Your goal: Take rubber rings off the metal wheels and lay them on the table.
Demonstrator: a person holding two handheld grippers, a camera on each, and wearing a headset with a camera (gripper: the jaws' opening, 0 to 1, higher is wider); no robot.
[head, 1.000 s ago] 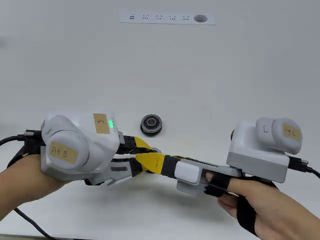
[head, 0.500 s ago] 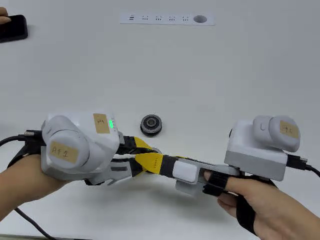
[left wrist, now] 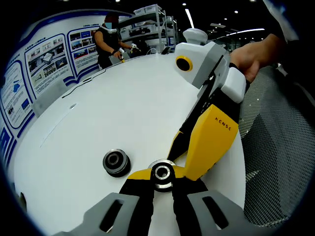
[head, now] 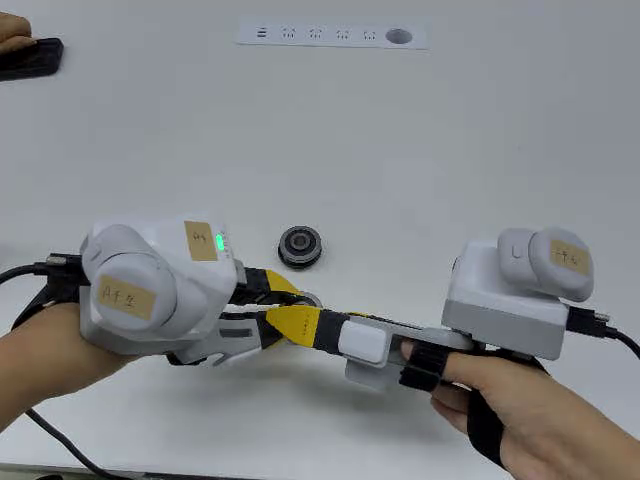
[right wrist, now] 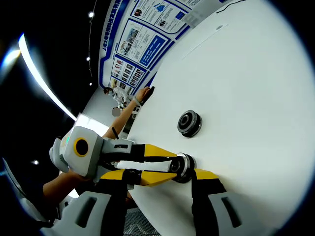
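A bare white table (head: 450,150) carries a power strip (head: 330,34) at its far edge and a black phone (head: 30,58) at the far left corner; blue wall posters (left wrist: 29,73) line the room behind. The left tool (left wrist: 162,181) is clamped on a metal wheel (left wrist: 162,173) just above the table. The right tool (right wrist: 183,175) grips the same wheel from the opposite side, its yellow jaws touching the rim. A second wheel (head: 301,246), with its black rubber ring on, lies near, just beyond the tools.
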